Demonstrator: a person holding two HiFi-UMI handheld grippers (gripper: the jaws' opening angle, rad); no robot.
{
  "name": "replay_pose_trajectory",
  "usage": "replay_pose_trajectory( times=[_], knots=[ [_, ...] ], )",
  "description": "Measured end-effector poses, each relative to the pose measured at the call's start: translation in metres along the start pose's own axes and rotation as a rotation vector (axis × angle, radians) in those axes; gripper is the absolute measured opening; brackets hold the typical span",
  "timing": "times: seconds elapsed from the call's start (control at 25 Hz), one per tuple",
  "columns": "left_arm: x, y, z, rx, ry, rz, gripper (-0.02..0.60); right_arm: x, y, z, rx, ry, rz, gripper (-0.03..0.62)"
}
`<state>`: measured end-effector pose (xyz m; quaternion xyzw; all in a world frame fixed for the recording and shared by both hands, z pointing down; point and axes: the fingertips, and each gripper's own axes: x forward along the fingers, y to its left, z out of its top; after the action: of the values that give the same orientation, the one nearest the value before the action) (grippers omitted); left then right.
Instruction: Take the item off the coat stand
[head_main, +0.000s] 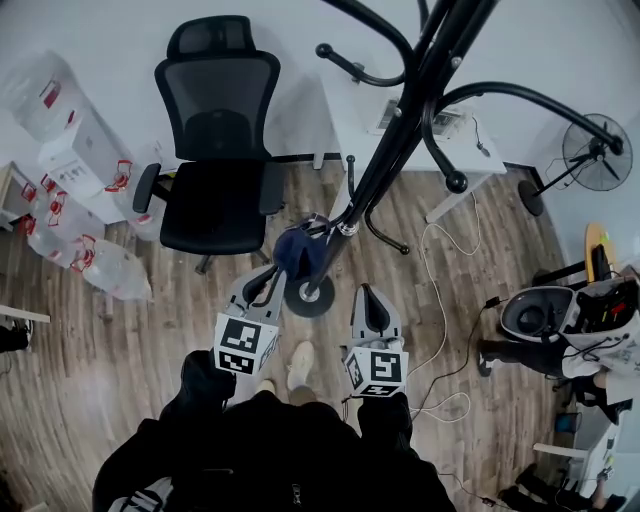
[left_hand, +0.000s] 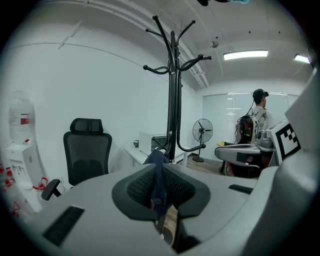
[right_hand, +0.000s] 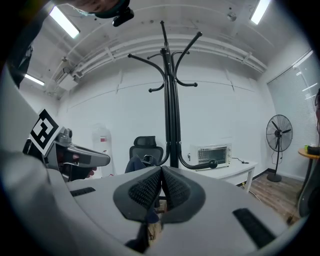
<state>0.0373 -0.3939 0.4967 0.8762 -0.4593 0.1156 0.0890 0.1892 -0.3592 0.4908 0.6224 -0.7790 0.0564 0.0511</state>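
Note:
A black coat stand rises from its round base on the wood floor. A dark blue fabric item hangs low beside the pole. My left gripper reaches up to it from below. In the left gripper view the jaws are shut on a strip of the blue item, with the stand behind. My right gripper sits to the right of the base, apart from the item. Its jaws are shut with nothing between them, and the blue item shows to their left.
A black office chair stands left of the stand, with water bottles further left. A white desk carries a toaster oven. A fan and floor cables lie right. A person stands further off.

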Motion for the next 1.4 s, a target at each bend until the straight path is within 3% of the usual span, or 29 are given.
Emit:
replay_pose_trajectory(
  times=[0.12, 0.2, 0.32, 0.6, 0.96, 1.24, 1.4],
  knots=[
    [0.009, -0.002, -0.006, 0.000, 0.016, -0.011, 0.053, 0.003, -0.003, -0.004, 0.001, 0.005, 0.007, 0.015],
    [0.015, -0.004, -0.008, -0.005, 0.025, -0.033, 0.142, 0.004, -0.005, -0.005, 0.001, 0.007, 0.008, 0.015],
    [0.026, -0.008, -0.013, -0.009, 0.049, -0.055, 0.220, 0.005, -0.012, -0.006, 0.003, 0.010, 0.001, 0.015],
    [0.052, -0.007, -0.028, -0.032, 0.090, -0.068, 0.252, 0.009, -0.025, -0.013, 0.007, 0.024, -0.017, 0.015],
    [0.070, -0.003, -0.035, -0.010, 0.105, -0.019, 0.249, 0.014, -0.039, -0.018, 0.013, 0.037, -0.028, 0.015],
    [0.074, 0.006, -0.036, -0.001, 0.111, 0.021, 0.084, 0.021, -0.041, -0.020, 0.015, 0.040, -0.025, 0.015],
    [0.075, 0.005, -0.034, -0.011, 0.101, 0.033, 0.054, 0.020, -0.044, -0.021, 0.014, 0.040, -0.026, 0.015]
  ],
)
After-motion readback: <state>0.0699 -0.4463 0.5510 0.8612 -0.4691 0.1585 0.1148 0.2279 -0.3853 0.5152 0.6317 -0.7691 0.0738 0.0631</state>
